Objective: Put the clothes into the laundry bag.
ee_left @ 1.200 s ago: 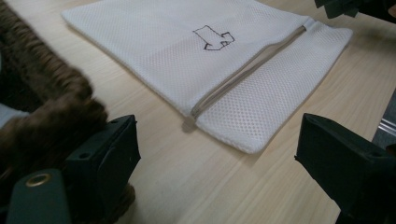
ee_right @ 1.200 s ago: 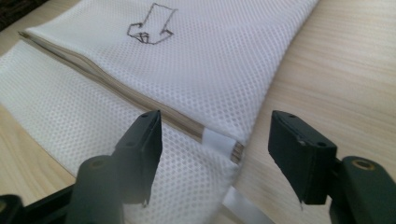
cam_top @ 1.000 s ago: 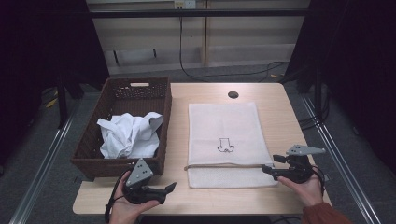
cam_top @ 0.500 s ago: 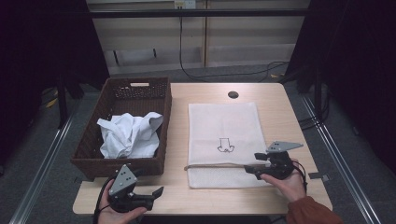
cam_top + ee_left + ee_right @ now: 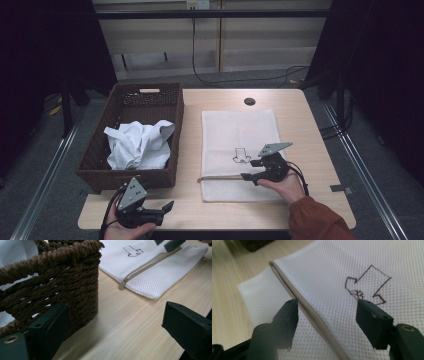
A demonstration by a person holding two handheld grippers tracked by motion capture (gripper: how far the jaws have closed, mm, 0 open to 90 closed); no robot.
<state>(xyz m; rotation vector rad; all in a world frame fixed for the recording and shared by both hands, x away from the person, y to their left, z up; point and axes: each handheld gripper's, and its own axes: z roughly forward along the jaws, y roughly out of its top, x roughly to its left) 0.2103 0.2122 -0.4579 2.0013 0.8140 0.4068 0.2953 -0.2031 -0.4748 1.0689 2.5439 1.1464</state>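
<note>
While the right claw (image 5: pixel 252 170) hangs over the white mesh laundry bag (image 5: pixel 235 130), its jaws stand wide apart and hold nothing; in the right gripper view the beige zipper (image 5: pixel 312 312) runs between them, nearer the left jaw. The bag lies flat on the counter (image 5: pixel 305 130), just beside the brown wicker basket (image 5: pixel 95 165), with its zippered end at the edge nearer the person. The zipper pull (image 5: pixel 121 285) sits at the bag's end closest to the basket.

The main risk, as I judge it, is that the claw closes on mesh alone. The zipper is a thin, flat strip, and jaws coming down off-line could pinch both layers of fabric, so the mouth would not open. A second risk is drag: the light bag would probably slide over the smooth wood if pulled with nothing pinning it.

The left claw (image 5: pixel 167 206) rests low beside the basket's near corner, jaws also spread and empty, well apart from the pull. Reaching toward it, a jaw could catch the basket wall. White clothes (image 5: pixel 137 145) lie heaped inside the basket.
</note>
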